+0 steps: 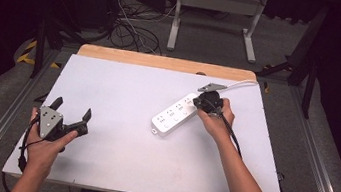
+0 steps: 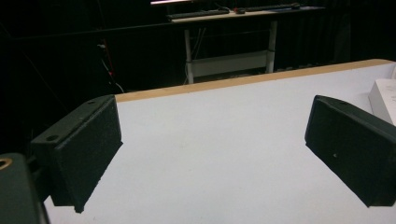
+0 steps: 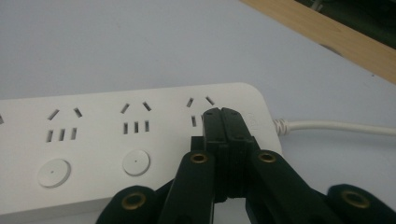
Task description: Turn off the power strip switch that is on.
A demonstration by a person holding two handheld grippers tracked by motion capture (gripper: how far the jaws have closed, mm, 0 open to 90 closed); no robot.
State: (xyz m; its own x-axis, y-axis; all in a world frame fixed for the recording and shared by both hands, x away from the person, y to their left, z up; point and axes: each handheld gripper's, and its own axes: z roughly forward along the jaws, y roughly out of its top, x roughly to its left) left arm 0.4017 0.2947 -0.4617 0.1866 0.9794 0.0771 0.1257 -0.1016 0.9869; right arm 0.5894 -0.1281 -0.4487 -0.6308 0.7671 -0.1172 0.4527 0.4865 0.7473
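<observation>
Right gripper (image 3: 223, 114): nearest the lens in the right gripper view; its two black jaws are pressed flat together with nothing between them, tips lying over the power strip's end socket group, beside the socket slots.
Power strip (image 1: 175, 115): white, several socket groups with round switch buttons (image 3: 136, 162); it lies diagonally on the right half of the white table (image 1: 119, 119), its white cord (image 3: 336, 126) running off toward the wooden far edge (image 1: 163, 62).
Contact: the closed tips look to be on or just above the strip's top face; whether they press it I cannot tell.
Left gripper (image 1: 72, 117): held at the near left of the table, well apart from the strip, jaws spread wide over bare surface, holding nothing.
Done so far: judging by how things lie, the right hand (image 1: 215, 120) has brought its closed tool to the strip's cord end.
Left to do: probably poking a switch or nudging the strip; no button looks pushed in yet, and no plug sits in any socket.
Risk: closed tips may slide off the smooth plastic.
</observation>
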